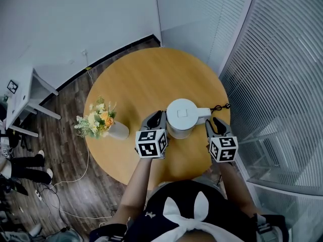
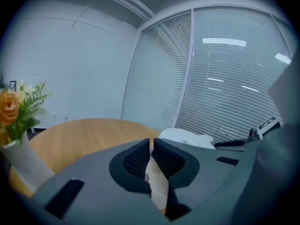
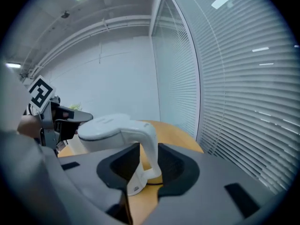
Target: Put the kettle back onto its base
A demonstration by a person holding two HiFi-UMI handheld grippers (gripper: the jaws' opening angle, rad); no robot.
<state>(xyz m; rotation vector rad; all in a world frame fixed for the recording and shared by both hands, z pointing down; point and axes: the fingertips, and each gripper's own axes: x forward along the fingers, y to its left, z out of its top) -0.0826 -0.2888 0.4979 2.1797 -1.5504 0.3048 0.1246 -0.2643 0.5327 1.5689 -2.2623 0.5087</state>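
Observation:
A white kettle (image 1: 182, 116) stands near the front right of the round wooden table (image 1: 141, 79). Its underside is hidden, so I cannot tell whether a base lies beneath it. The handle (image 1: 203, 114) points right. In the right gripper view the handle (image 3: 150, 144) fills the space between the pads, and my right gripper (image 3: 149, 156) is shut on it. My left gripper (image 1: 157, 117) hangs close beside the kettle's left wall. In the left gripper view it (image 2: 151, 151) is shut, with only a thin slit and nothing held. The kettle's lid (image 2: 185, 137) shows to its right.
A white vase of flowers (image 1: 101, 121) stands at the table's left edge, left of my left gripper. A black cord (image 1: 220, 106) runs off the table's right edge behind the handle. Glass walls with blinds (image 1: 282, 84) close in on the right.

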